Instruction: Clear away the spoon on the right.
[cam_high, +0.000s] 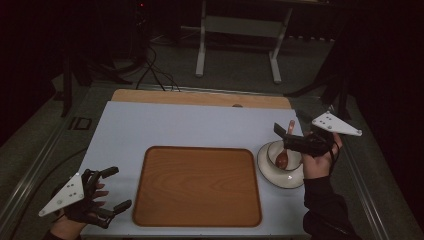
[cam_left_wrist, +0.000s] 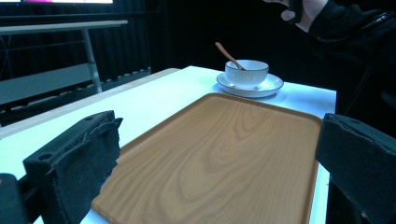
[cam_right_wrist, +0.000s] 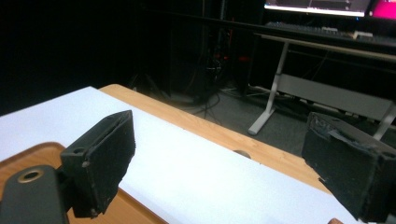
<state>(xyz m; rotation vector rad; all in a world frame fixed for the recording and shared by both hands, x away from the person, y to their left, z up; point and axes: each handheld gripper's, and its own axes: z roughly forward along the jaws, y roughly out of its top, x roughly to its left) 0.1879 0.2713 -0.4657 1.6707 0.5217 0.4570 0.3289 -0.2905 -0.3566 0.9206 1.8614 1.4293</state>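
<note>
Wood-grain rectangular tray with rounded corners (cam_high: 197, 186) lies flat at the near centre of the white tabletop (cam_high: 185, 125), nothing on it. Strip of bare wooden table edge (cam_high: 200, 97) shows beyond the white sheet.

White ceramic bowl (cam_high: 285, 156) sits on a white saucer (cam_high: 271, 174) just right of the tray, apart from its rim. Brown wooden spoon (cam_high: 283, 150) stands in the bowl, handle leaning up and away; the left gripper view shows the same set (cam_left_wrist: 246, 72) past the tray's far end.

Left gripper (cam_high: 115, 189): held at the table's near left corner, just beside the tray's left edge, jaws spread wide, nothing between them. In its own view the tray spans the gap between both black padded jaws.

Right gripper (cam_high: 295, 139): held over the bowl and saucer. Its own view shows the jaws well apart with bare tabletop between them, gripping nothing.

Dark floor, cables (cam_high: 155, 70) and a grey desk frame (cam_high: 240, 35) lie beyond the table.
</note>
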